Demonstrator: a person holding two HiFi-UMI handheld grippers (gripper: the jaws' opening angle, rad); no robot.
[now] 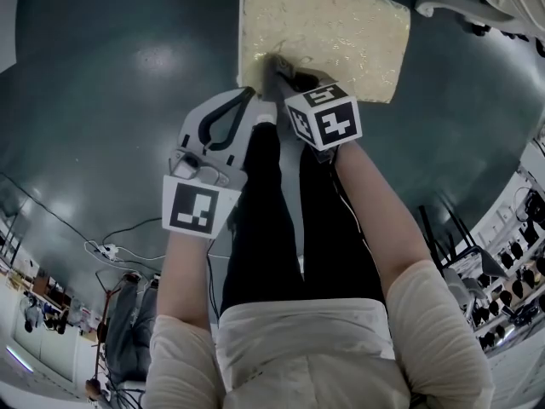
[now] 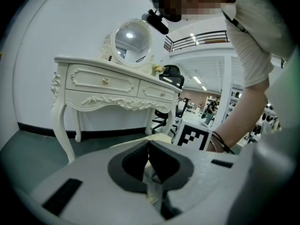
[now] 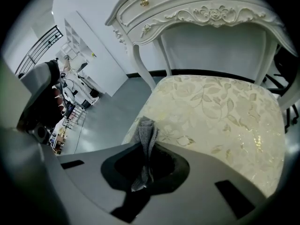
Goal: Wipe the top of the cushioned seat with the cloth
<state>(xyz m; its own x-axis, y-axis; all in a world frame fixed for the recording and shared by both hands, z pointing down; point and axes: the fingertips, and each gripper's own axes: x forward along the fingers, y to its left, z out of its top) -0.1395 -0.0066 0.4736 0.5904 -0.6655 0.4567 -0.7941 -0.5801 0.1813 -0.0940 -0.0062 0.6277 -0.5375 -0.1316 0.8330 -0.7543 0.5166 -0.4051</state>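
The right gripper (image 3: pixel 146 146), jaws pinching a bunched grey cloth (image 3: pixel 146 128), hangs over a corner of the cushioned seat (image 3: pixel 220 111) beside the left gripper (image 2: pixel 148 148), pressed together and seemingly empty; so narrow a pinch could let the cloth drag free mid-wipe.

Right claw (image 1: pixel 288 78) hides most of the cloth (image 1: pixel 274 64).
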